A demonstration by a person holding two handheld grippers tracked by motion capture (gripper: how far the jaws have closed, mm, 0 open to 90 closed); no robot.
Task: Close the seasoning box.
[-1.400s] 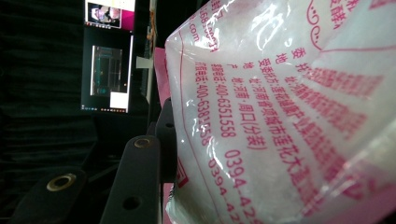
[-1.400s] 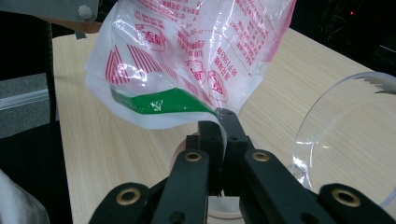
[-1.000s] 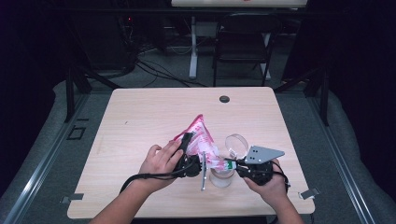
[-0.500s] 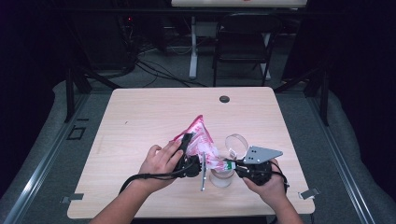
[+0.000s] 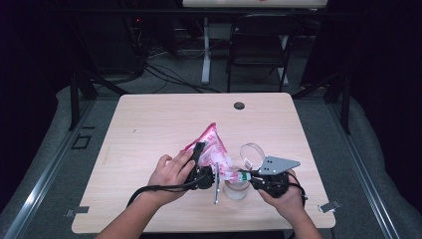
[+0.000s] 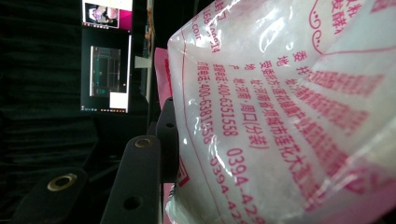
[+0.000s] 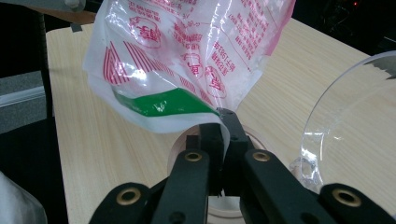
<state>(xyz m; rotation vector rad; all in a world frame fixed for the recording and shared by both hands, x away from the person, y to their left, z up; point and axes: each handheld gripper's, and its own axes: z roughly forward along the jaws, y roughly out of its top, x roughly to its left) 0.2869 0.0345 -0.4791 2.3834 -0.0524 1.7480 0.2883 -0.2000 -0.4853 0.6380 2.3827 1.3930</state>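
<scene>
Mid-pour, I'd judge: pink bag (image 5: pixel 214 149) tipped over the clear jar (image 5: pixel 236 189), right gripper (image 7: pixel 218 122) jaws clamping its lower corner, left gripper (image 5: pixel 199 158) jaws gripping its side; lid (image 5: pixel 252 152) off, just beyond the jar.

The bag (image 5: pixel 214 149) hangs over the jar (image 5: pixel 236 189), whose lid (image 5: pixel 252 152) stands just behind it.

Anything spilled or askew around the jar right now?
No spill shows. The bag is held tilted over the clear jar, pinched by both the left gripper and right gripper. The jar's lid leans open, which seems intended.
</scene>
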